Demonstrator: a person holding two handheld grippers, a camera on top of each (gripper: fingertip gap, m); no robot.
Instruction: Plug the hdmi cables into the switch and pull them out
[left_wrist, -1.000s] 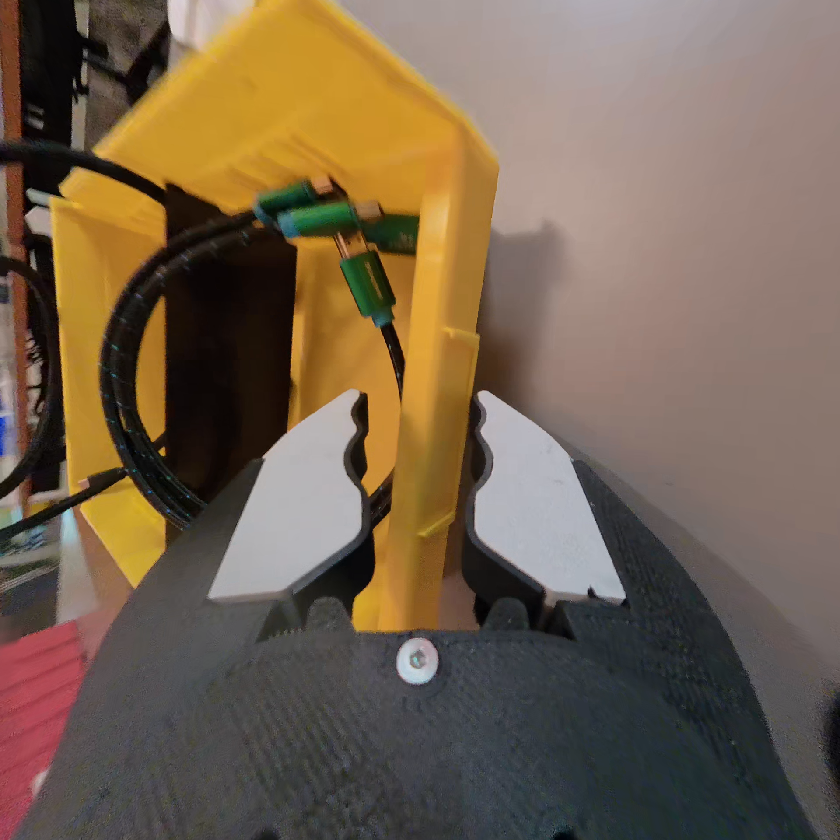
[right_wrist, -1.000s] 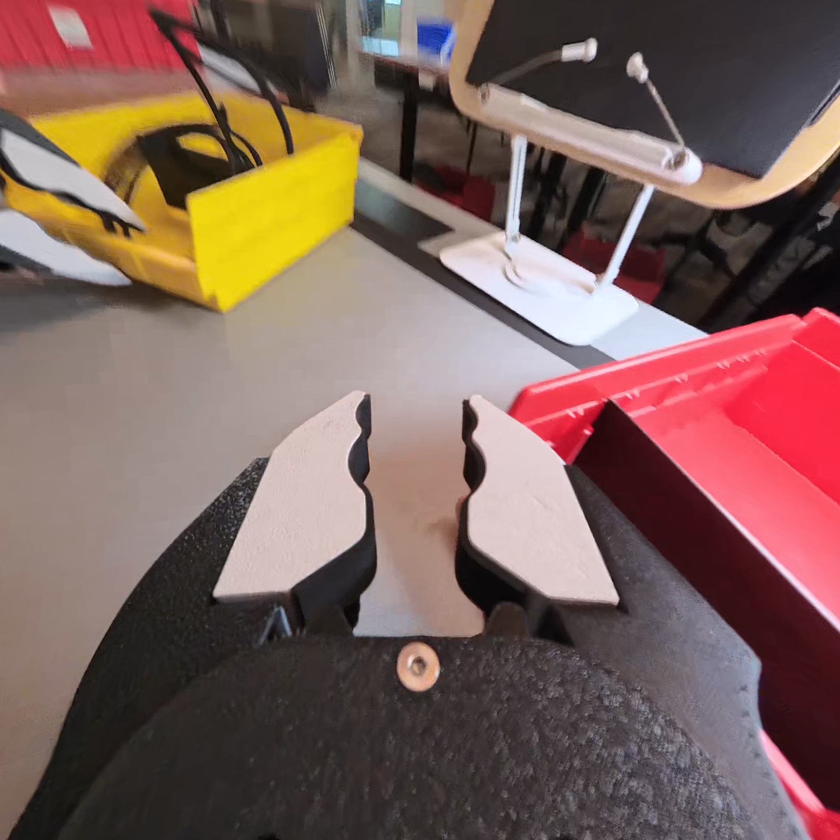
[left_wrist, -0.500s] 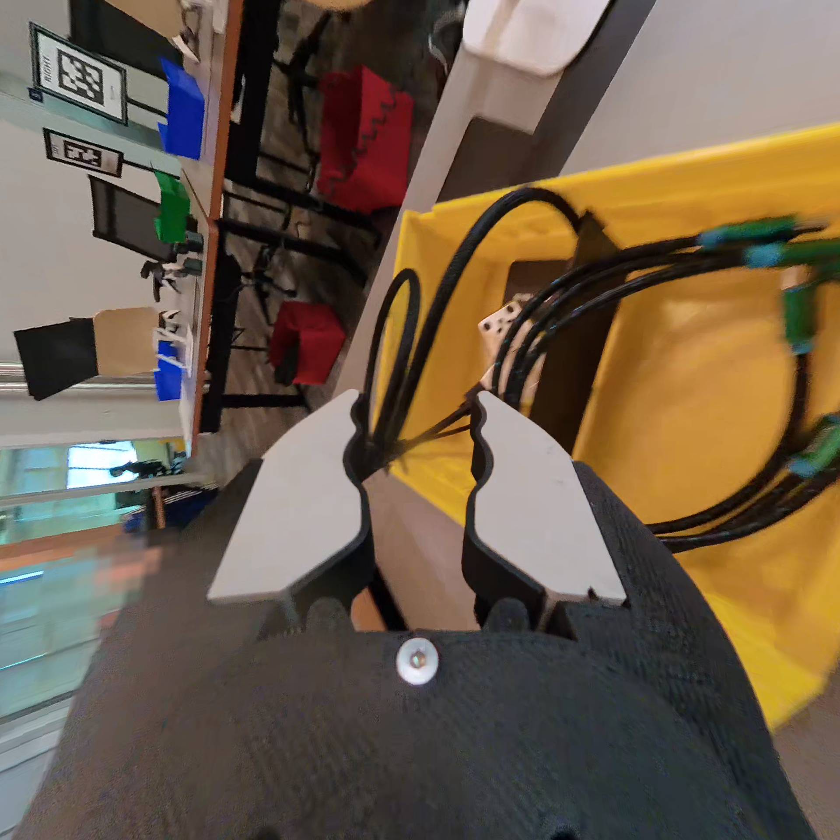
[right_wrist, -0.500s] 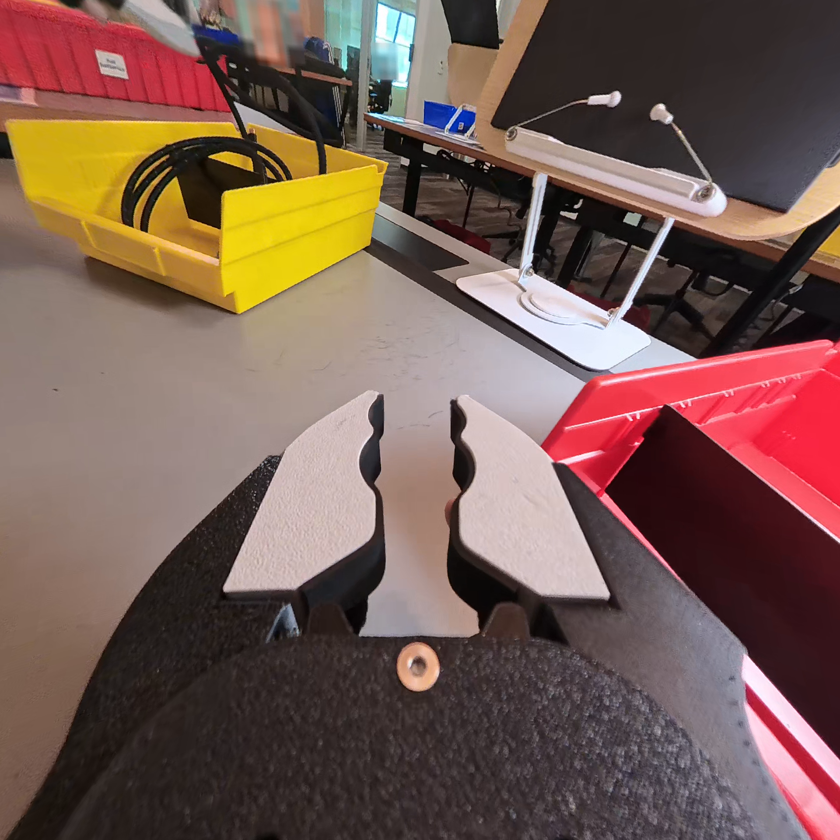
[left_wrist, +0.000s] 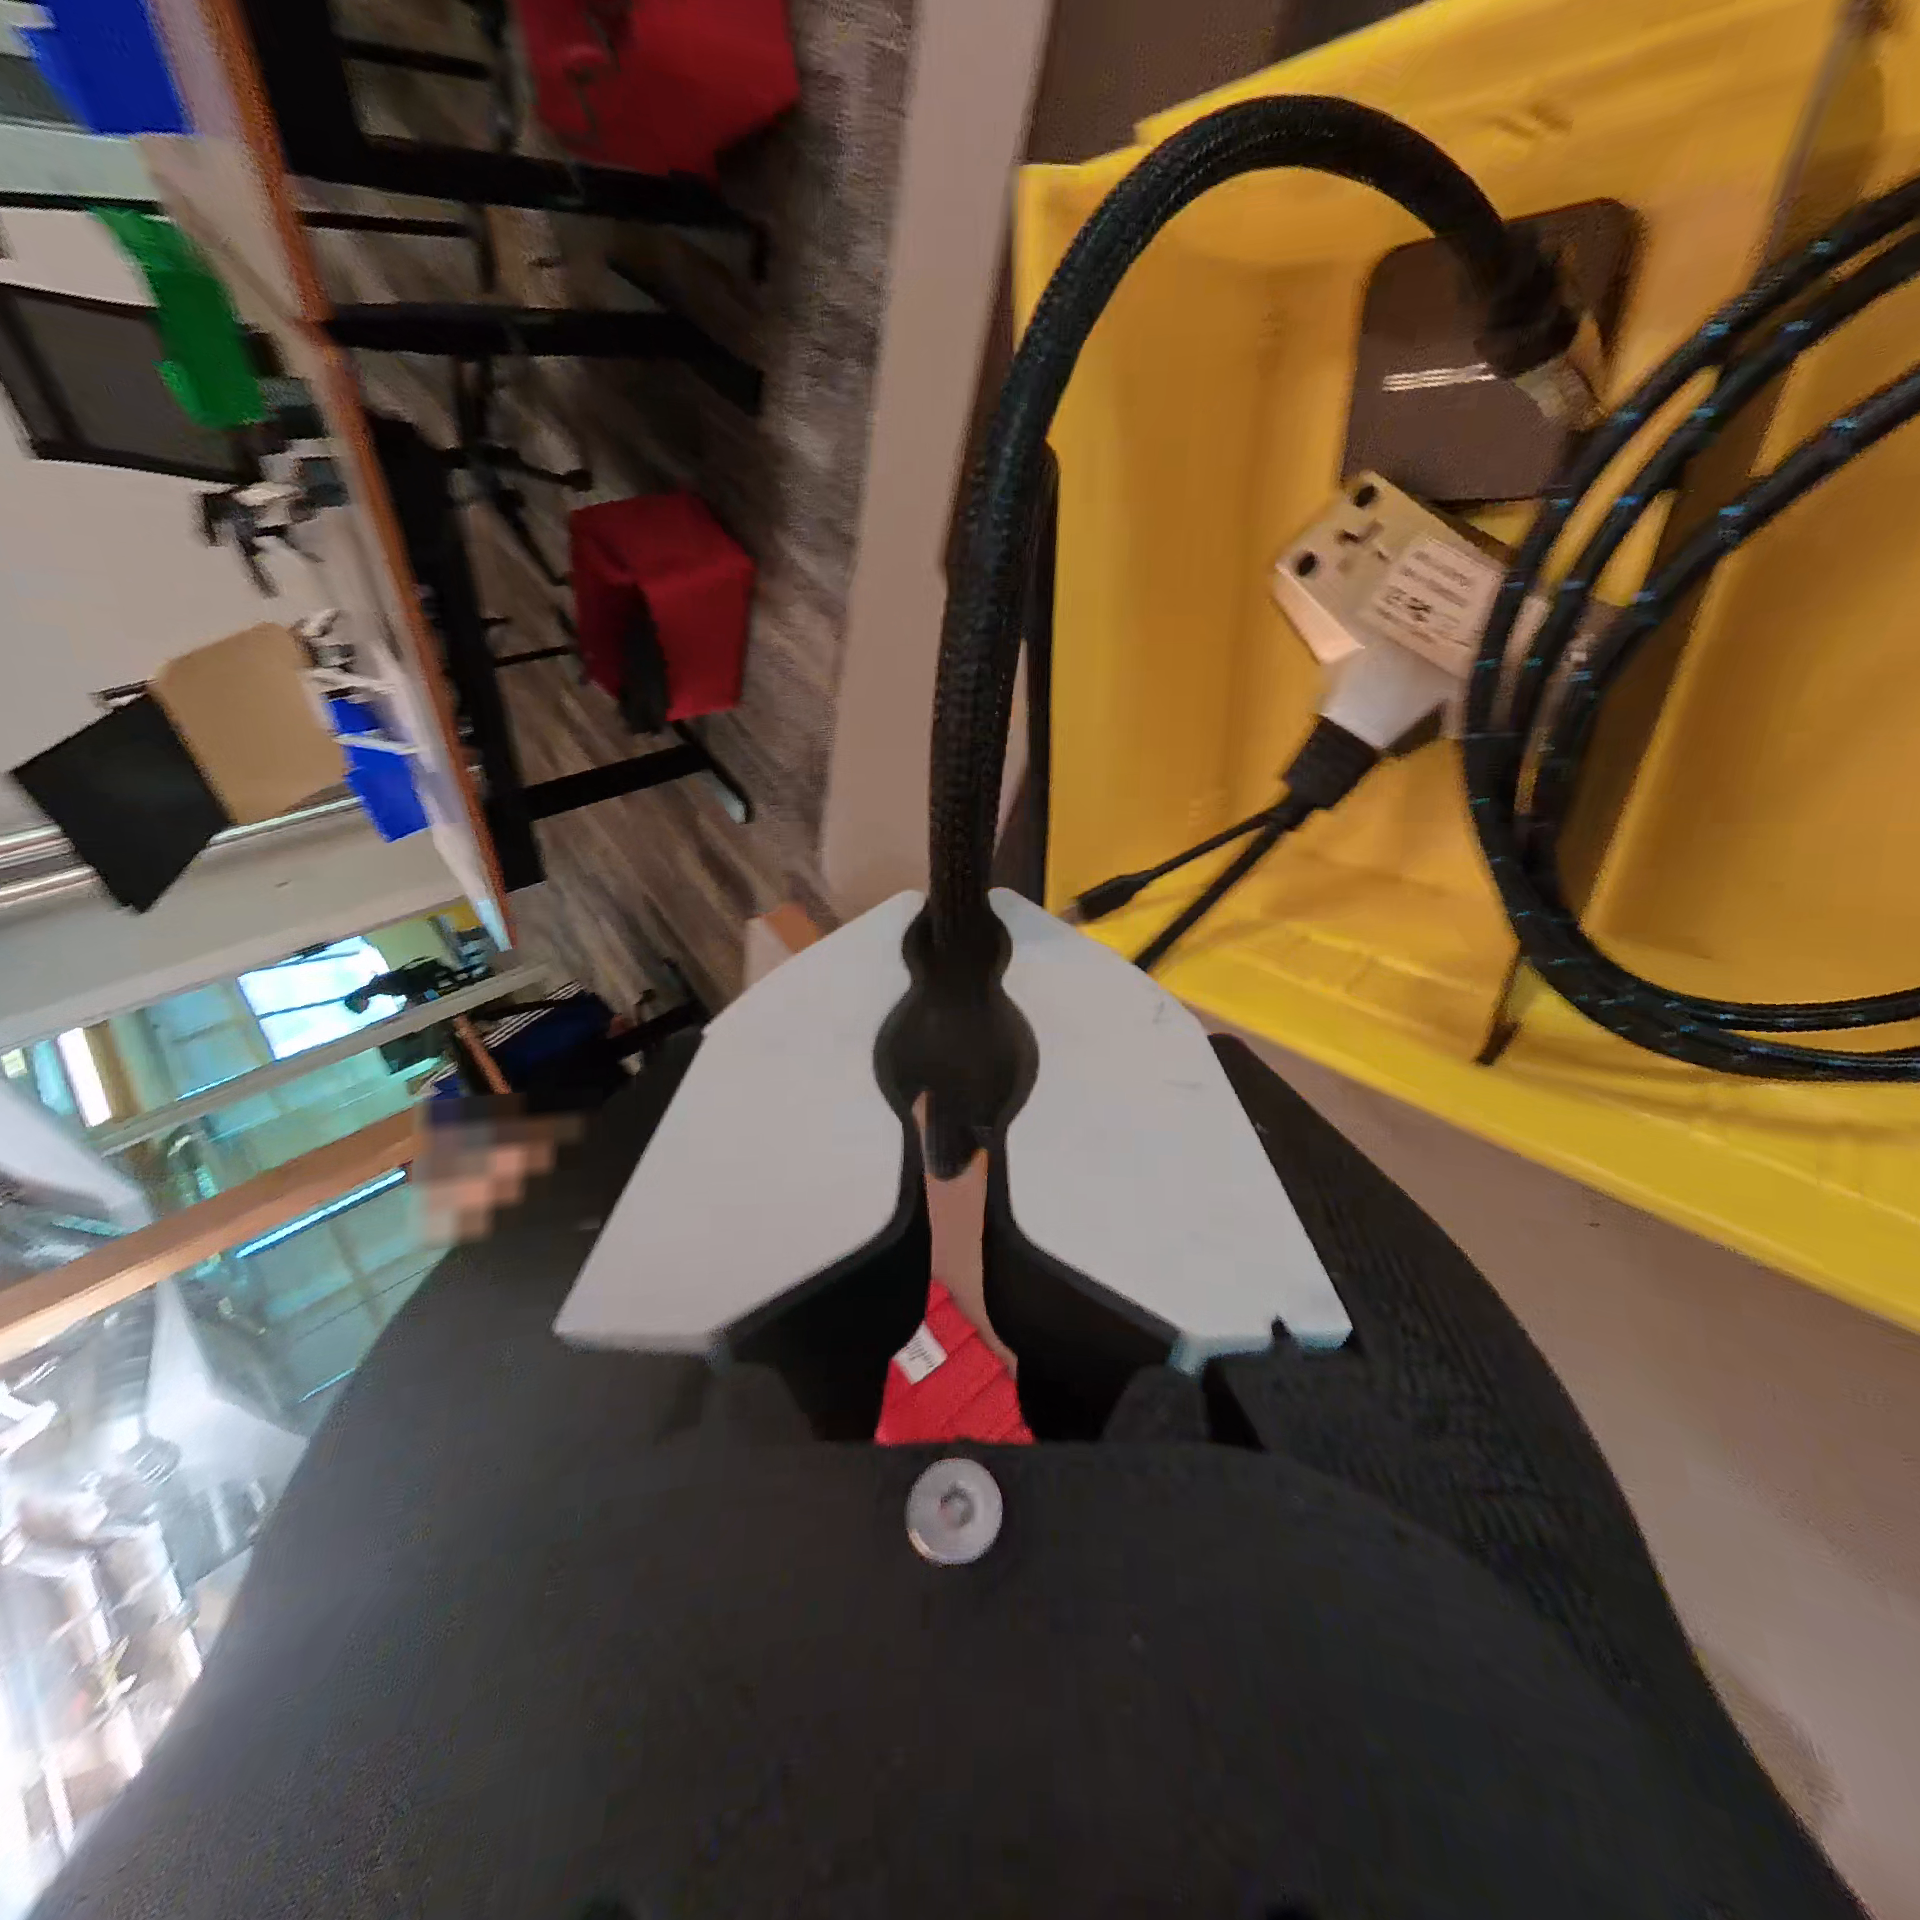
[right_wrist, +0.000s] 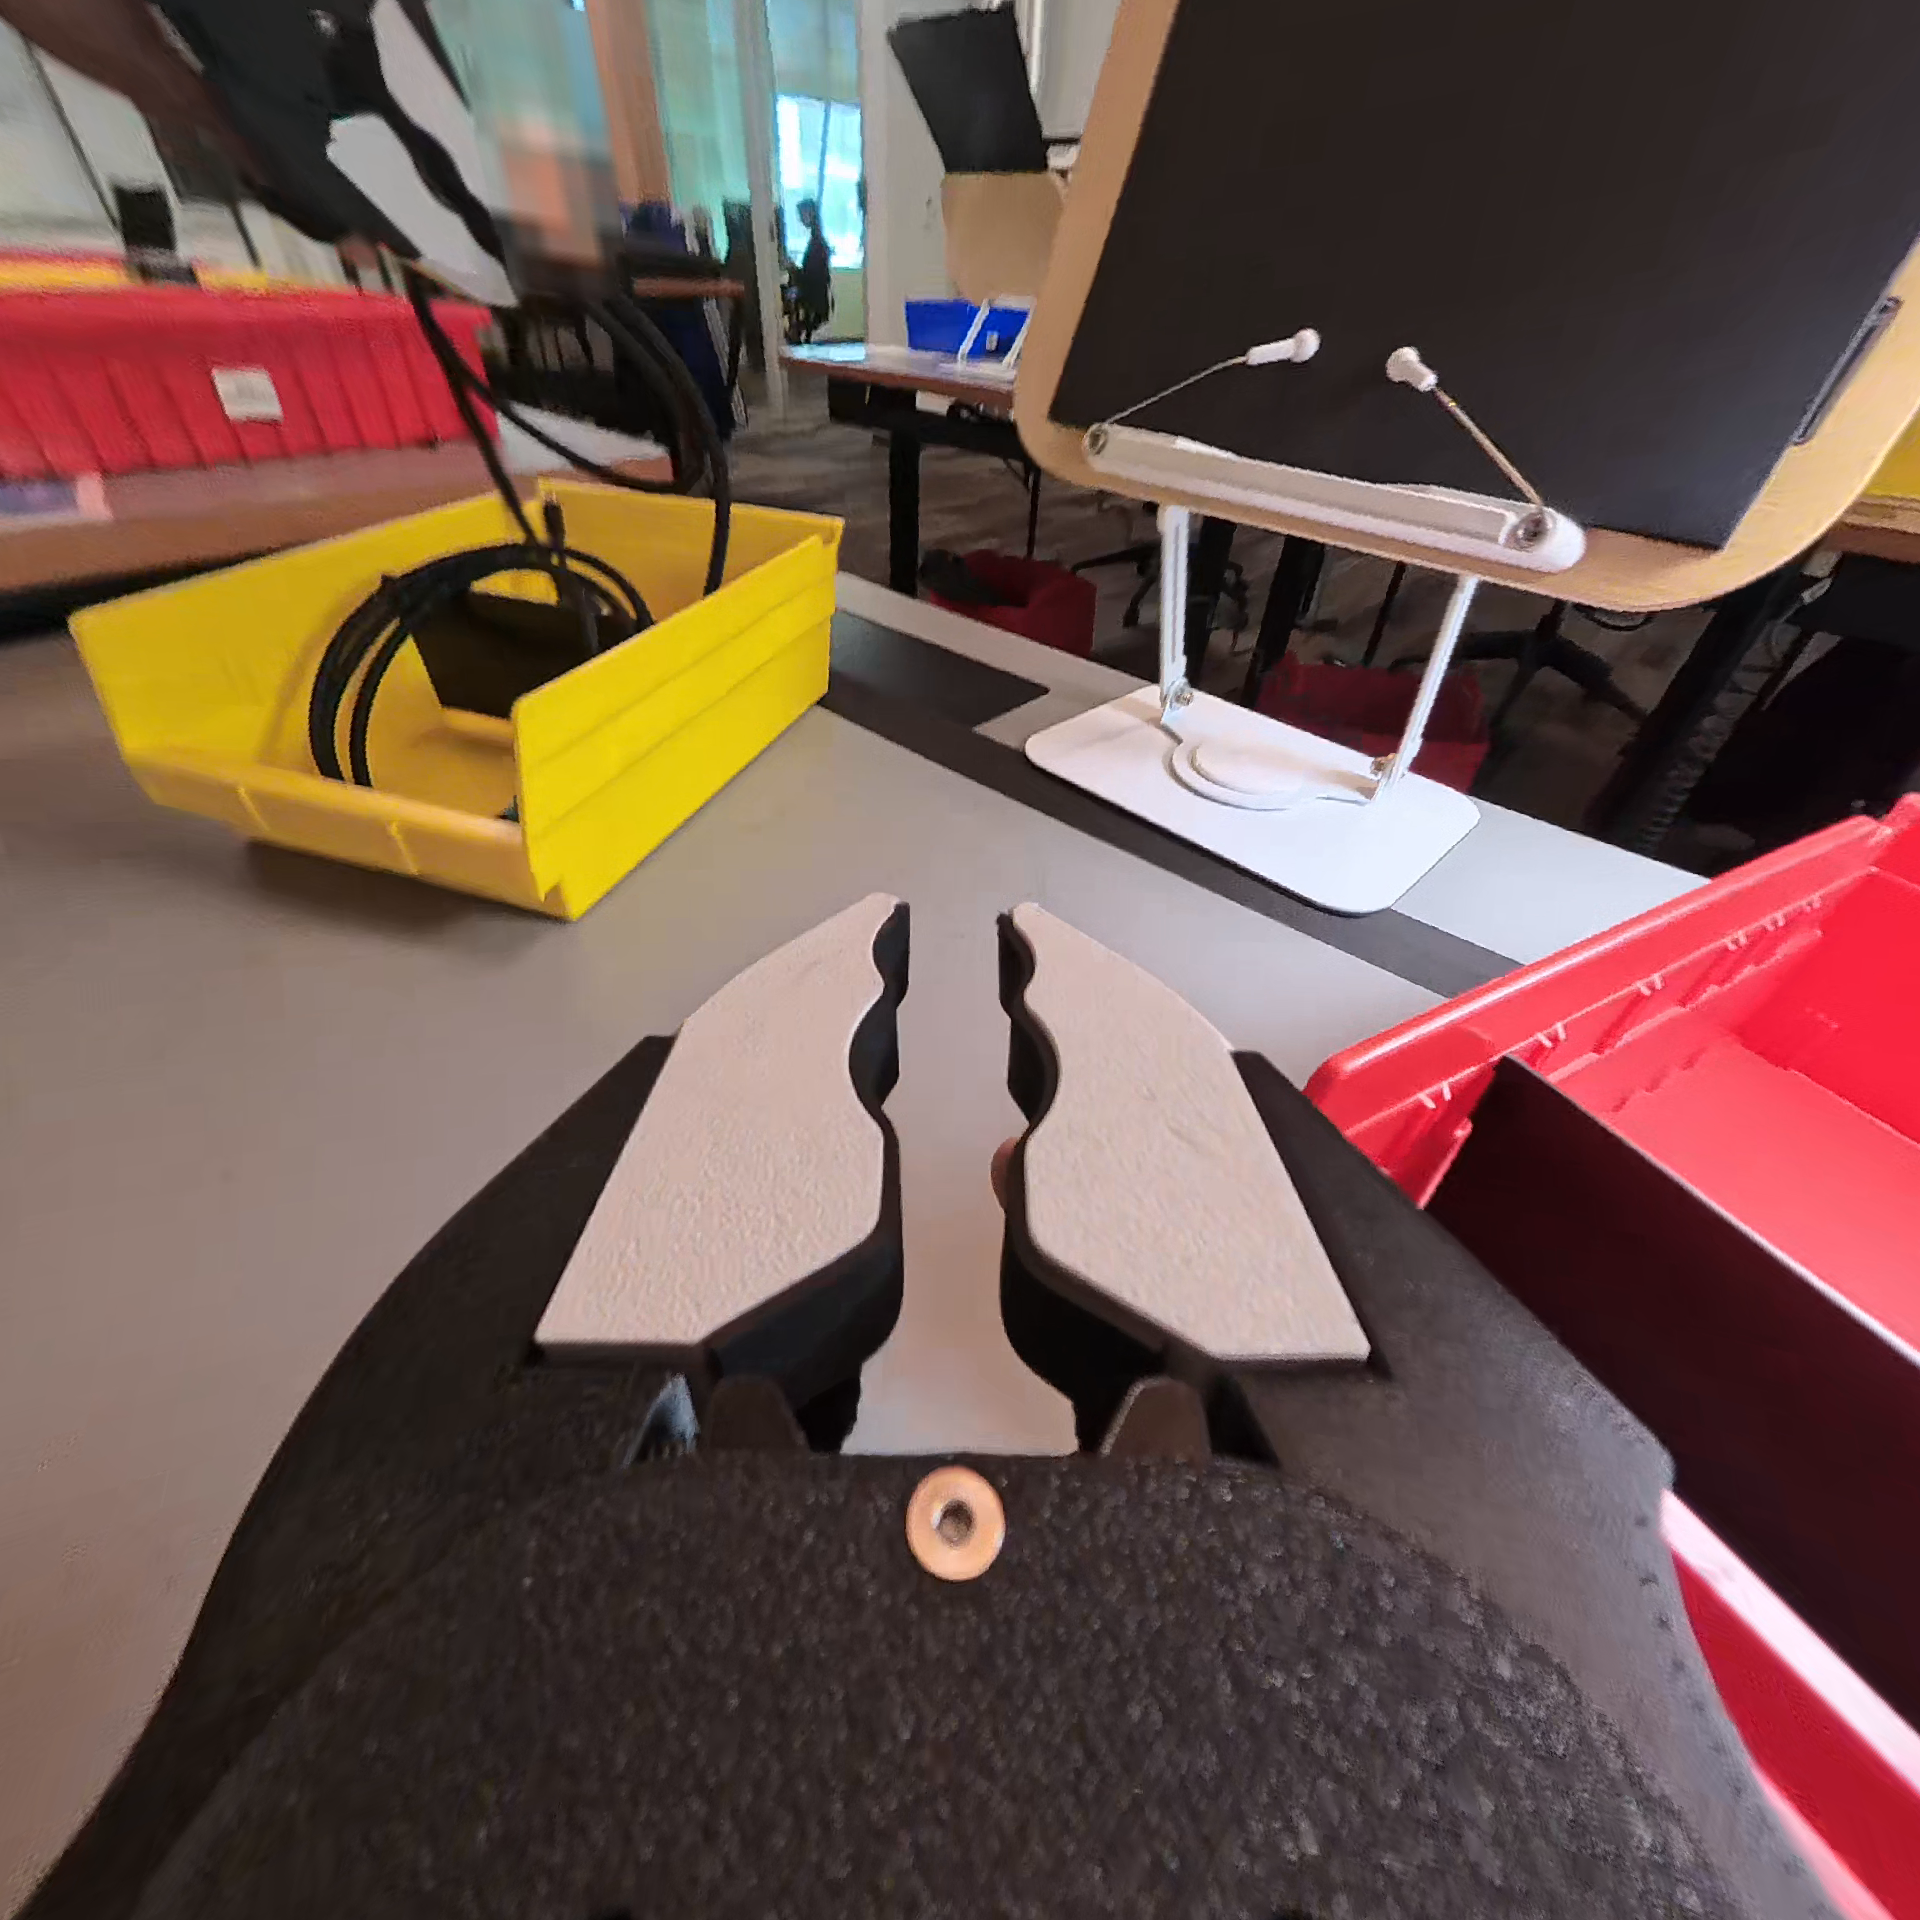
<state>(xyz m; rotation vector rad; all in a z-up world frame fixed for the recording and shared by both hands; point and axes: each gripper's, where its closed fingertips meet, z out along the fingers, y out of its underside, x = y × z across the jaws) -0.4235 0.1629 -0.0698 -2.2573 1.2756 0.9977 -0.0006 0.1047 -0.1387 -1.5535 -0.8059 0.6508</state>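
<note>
In the left wrist view my left gripper (left_wrist: 956, 925) is shut on a thick black braided cable (left_wrist: 997, 499). The cable arcs up and over into the yellow bin (left_wrist: 1143, 520) and ends at a dark grey switch box (left_wrist: 1444, 416) standing in it. A coil of black cables (left_wrist: 1538, 831) and a white adapter (left_wrist: 1382, 603) also lie in the bin. In the right wrist view my right gripper (right_wrist: 954, 920) is slightly open and empty, low over the grey table (right_wrist: 260, 1039). The left gripper (right_wrist: 416, 156) shows there above the yellow bin (right_wrist: 665, 707), with the cable (right_wrist: 457, 384) hanging from it.
A red bin (right_wrist: 1558, 997) with a dark divider sits close to the right of my right gripper. A white stand (right_wrist: 1257, 800) holding a dark board is at the table's far edge. Other tables and red bins stand behind. Across from one pair of fingers to the other is roughly 45 centimetres.
My left gripper has left the bin's wall, turned, closed on the black cable and lifted it above the bin. My right gripper's fingers have come closer together and it stayed nearly in place.
</note>
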